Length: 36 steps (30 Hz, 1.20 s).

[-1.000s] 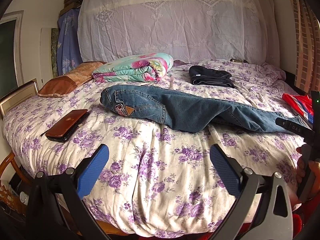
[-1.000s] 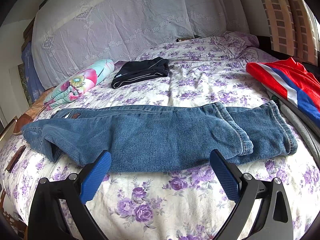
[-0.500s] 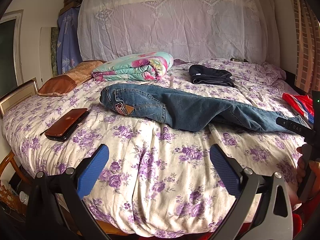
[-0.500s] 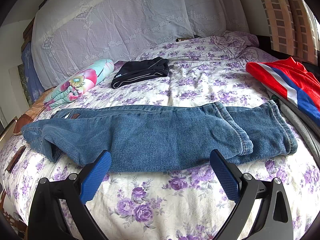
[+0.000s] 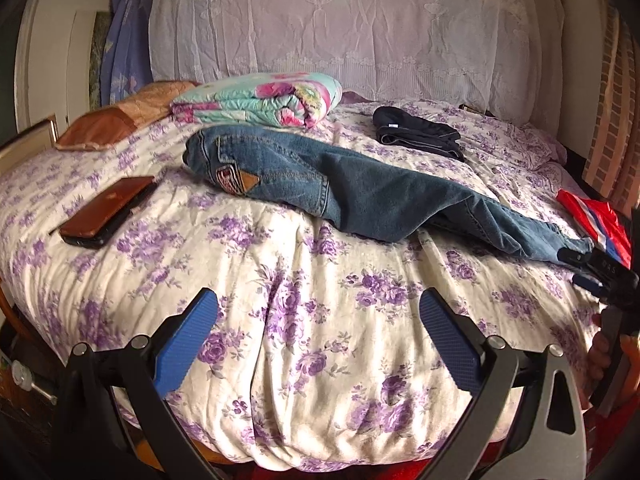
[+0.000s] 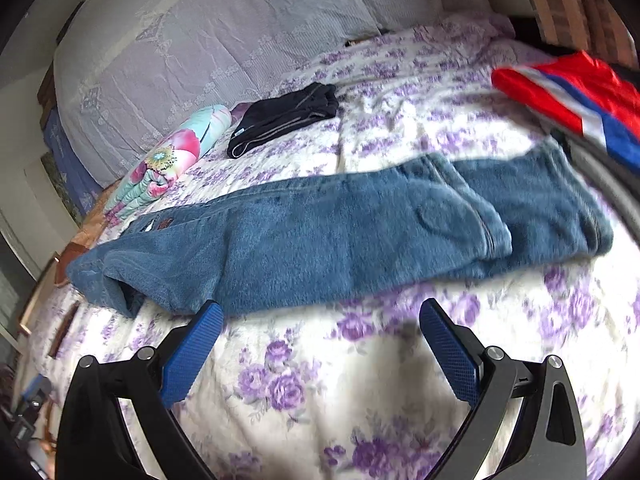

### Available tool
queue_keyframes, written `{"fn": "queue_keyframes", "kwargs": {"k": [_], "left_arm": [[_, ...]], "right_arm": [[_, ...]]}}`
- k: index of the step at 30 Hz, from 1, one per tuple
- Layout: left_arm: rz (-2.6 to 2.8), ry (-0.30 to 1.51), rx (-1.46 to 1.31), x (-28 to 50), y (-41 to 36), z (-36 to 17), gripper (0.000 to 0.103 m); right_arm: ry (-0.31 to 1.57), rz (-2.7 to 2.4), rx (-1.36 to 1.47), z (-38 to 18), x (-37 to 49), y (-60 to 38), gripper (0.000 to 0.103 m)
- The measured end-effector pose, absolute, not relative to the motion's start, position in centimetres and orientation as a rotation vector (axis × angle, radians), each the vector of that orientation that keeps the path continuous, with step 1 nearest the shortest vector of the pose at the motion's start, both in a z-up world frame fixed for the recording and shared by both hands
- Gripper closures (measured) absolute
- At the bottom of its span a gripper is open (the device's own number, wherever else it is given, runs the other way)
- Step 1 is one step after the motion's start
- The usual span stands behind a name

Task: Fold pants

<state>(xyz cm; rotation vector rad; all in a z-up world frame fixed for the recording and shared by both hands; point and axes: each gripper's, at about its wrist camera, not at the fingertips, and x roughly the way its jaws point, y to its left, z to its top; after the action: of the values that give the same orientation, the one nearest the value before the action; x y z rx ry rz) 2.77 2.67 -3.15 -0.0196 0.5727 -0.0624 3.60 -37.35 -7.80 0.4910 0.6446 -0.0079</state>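
Blue jeans lie lengthwise across the floral bed, folded in half along the legs, waist at the left and cuffs at the right. In the right wrist view the jeans stretch just beyond the fingertips. My left gripper is open and empty above the bedspread, short of the jeans' waist. My right gripper is open and empty, close to the jeans' near edge; it also shows at the right edge of the left wrist view, by the cuffs.
A folded black garment and a floral folded blanket lie behind the jeans. A brown wallet on a phone lies at the left. A red, white and blue garment lies at the right bed edge. A lace-covered headboard stands behind.
The right gripper has tilted and moved closer to the jeans, blurring its view. The left gripper has shifted slightly toward the bed. The jeans have not moved.
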Motion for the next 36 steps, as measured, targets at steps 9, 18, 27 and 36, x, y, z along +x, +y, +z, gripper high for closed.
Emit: {"fn": "queue_keyframes", "kwargs": {"k": [9,18,27,36], "left_arm": [[-0.111,0.802,-0.359,7.5,7.1,-6.6,0.005],[-0.078,0.857,-0.380,13.9,5.5,-6.9,0.005],[-0.058,0.776,-0.171,15.4,3.2,-7.2,0.005],[-0.038,0.720,-0.320,17.5,4.2,-6.1,0.005]], "right_arm": [[0.771,0.152,0.676,-7.2,1.7,-40.7,0.004],[0.790,0.066,1.016,-8.0,9.8,-45.0,0.003],[0.665,0.025,0.598,-4.8,15.5,-40.9,0.066],[0.302,-0.029,0.365,5.5,19.7,-48.2,0.084]]}}
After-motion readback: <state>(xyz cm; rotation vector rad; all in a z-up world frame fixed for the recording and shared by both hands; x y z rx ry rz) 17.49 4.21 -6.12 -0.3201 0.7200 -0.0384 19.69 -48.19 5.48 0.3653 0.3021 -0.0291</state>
